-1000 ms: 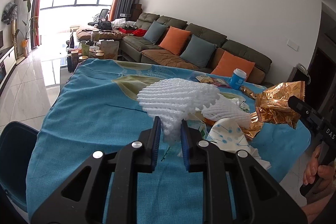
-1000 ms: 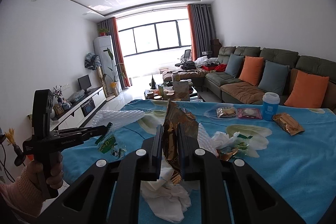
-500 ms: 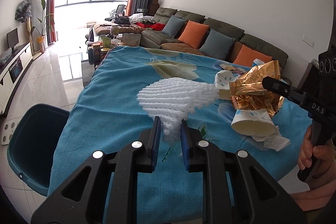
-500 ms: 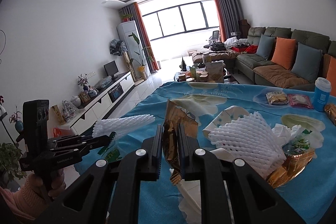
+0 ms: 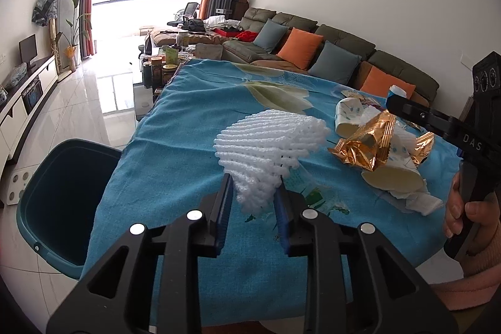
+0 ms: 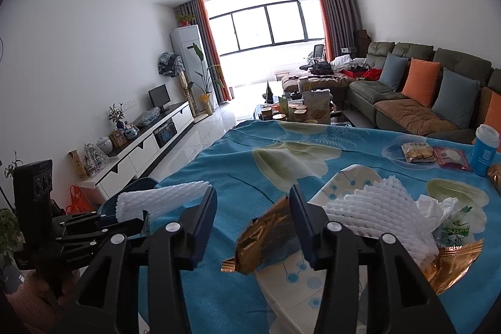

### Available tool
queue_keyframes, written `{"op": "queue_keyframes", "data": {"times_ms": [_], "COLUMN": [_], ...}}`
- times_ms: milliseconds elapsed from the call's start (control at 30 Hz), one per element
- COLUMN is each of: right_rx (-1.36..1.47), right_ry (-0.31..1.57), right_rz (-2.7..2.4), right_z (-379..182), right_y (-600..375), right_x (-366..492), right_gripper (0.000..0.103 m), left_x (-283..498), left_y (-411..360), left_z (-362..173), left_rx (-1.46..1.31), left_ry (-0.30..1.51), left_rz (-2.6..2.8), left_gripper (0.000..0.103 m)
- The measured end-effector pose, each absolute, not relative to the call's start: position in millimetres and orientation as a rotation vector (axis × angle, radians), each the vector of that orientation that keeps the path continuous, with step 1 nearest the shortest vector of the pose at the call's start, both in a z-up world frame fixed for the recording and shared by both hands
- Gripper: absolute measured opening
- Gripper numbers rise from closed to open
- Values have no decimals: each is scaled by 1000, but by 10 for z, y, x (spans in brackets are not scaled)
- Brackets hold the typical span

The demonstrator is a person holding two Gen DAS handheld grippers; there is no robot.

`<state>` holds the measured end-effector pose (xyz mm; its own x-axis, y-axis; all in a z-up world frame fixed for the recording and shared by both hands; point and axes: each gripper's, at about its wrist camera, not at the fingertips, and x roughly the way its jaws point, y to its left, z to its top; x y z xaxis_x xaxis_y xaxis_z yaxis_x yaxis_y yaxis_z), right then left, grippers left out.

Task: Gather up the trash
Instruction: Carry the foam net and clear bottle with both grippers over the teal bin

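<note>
Over the blue floral tabletop [image 5: 175, 165] I have both grippers up at its near edge. My left gripper [image 5: 253, 202] has its fingers pressed on the lower end of a white foam net [image 5: 269, 152], which fans up and away from the pads above the cloth. Left of the tabletop, on the floor, stands a teal bin [image 5: 56, 202], its mouth facing up. My right gripper [image 6: 253, 224] has its fingers spread wide; a gold wrapper [image 6: 266, 237] sits in the gap close to the right finger, and I cannot tell whether it touches that finger. From the left wrist view the same gold wrapper [image 5: 369, 146] shows crumpled at the tip of the right gripper [image 5: 407, 111], above a paper cup [image 5: 391, 177] lying on its side. Just right of my right fingers lies a pile of trash: a second foam net [image 6: 385, 215], a patterned paper cup [image 6: 347, 180], white tissue [image 6: 432, 205] and a green-labelled bag [image 6: 457, 230]. Further back on the cloth are two snack packets [image 6: 419, 152] and a blue tumbler [image 6: 485, 149].
</note>
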<state>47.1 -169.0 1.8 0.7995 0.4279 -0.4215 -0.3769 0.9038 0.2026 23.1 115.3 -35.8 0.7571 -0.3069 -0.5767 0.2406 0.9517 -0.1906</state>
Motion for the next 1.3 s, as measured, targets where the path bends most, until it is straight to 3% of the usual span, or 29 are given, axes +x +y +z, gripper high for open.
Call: {"op": "queue_keyframes", "data": {"times_ms": [133, 300, 433, 467, 500, 533, 833, 1300], "right_rx": [68, -6, -56, -59, -62, -57, 29, 61], "right_ry": [440, 589, 705, 715, 732, 743, 741, 788], "right_rz": [540, 767, 816, 818, 816, 811, 843, 986], "right_z": [124, -71, -348, -404, -440, -457, -322, -218], "right_y": [-1531, -1021, -738, -710, -678, -663, -654, 258], "right_x": [322, 332, 392, 397, 419, 441, 571, 1003], "right_gripper": [48, 47, 45, 37, 22, 17, 16, 16], "left_x": [242, 239, 233, 226, 225, 232, 61, -147], "left_y": [1210, 1268, 1319, 1342, 1360, 1382, 1812, 2776], "left_z": [-363, -371, -374, -375, -370, -369, -260, -345], "left_rx": [-125, -152, -168, -174, -179, -183, -206, -216], "left_ry": [644, 644, 646, 645, 644, 641, 593, 615], "left_rz": [-295, -297, -282, -278, -274, -266, -143, 164], "left_gripper": [27, 26, 20, 18, 18, 17, 16, 16]}}
